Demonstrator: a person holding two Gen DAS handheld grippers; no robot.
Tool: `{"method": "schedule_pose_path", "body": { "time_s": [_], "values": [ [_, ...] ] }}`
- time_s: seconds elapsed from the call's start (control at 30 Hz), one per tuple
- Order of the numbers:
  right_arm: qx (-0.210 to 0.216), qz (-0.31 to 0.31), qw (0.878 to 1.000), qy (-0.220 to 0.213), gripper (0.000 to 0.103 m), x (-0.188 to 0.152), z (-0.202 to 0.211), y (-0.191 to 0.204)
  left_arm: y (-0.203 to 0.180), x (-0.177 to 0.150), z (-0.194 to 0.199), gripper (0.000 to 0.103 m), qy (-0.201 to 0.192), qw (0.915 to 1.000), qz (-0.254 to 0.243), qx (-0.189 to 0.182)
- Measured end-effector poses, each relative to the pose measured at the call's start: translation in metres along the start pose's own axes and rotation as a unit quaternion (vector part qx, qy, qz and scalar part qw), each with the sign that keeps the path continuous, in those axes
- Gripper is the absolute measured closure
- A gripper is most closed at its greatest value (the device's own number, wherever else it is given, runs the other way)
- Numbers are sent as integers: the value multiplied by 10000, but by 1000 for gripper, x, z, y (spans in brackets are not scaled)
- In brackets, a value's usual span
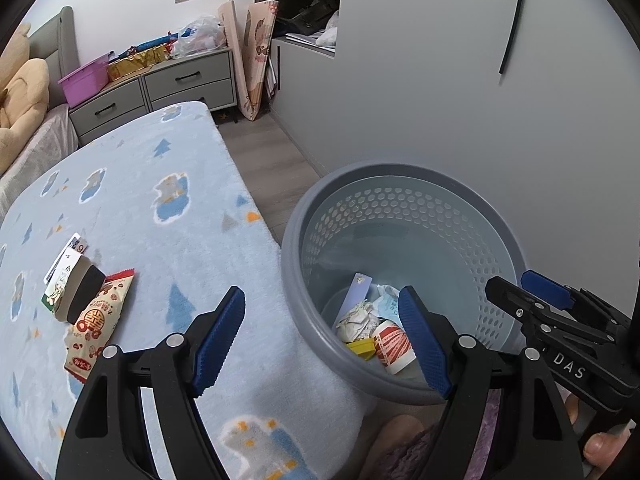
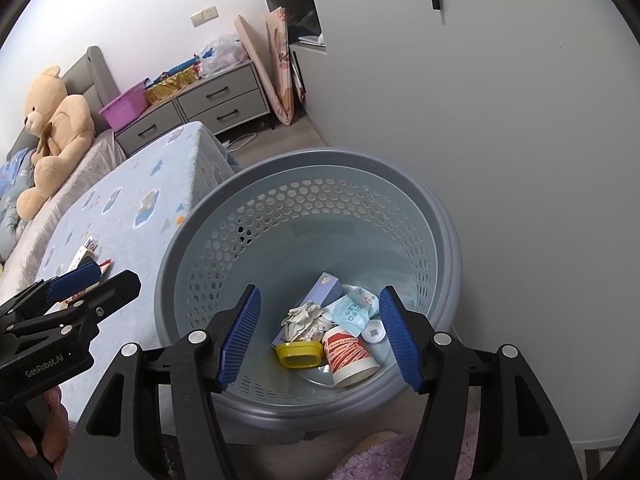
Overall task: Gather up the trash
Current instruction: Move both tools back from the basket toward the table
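Observation:
A grey perforated trash basket (image 1: 304, 248) (image 2: 192, 240) stands on the floor beside the bed. It holds a red-and-white paper cup (image 2: 348, 356), a yellow lid (image 2: 299, 354), crumpled paper (image 2: 304, 320), a blue packet (image 2: 352, 308) and a lilac box (image 2: 326, 286). On the blue blanket (image 1: 168, 248) lie a snack wrapper (image 1: 96, 320), a black-and-beige item (image 1: 82, 292) and small cartons (image 1: 64, 264). My left gripper (image 1: 324, 340) is open and empty over the bed edge and basket rim. My right gripper (image 2: 320, 336) is open and empty above the basket.
A grey wardrobe wall (image 1: 480, 100) stands right behind the basket. Grey drawers (image 1: 188, 80) with a purple bin (image 1: 86, 78) stand at the far wall. A teddy bear (image 2: 56, 132) sits on the bed. A strip of wood floor (image 1: 264, 160) runs between bed and wardrobe.

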State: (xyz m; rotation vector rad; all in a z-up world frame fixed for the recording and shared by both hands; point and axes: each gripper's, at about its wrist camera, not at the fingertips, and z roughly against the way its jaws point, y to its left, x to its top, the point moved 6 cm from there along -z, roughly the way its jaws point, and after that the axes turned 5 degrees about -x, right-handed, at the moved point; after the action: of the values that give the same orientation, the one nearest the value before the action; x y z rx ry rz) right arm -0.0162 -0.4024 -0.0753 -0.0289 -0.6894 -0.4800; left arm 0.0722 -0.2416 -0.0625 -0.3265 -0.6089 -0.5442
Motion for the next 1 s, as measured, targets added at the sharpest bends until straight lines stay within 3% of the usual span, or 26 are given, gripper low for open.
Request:
{"method": "schedule_pose_path", "body": {
  "time_s": [0.43,1.0],
  "values": [
    [118,170,9998,-55,41,-5,10,31,43,-12,26,27,-172,9991,335,201],
    [544,625,9966,46,39,-28,7,116,124,-54,65,27,-305,9935,899,622]
  ]
}}
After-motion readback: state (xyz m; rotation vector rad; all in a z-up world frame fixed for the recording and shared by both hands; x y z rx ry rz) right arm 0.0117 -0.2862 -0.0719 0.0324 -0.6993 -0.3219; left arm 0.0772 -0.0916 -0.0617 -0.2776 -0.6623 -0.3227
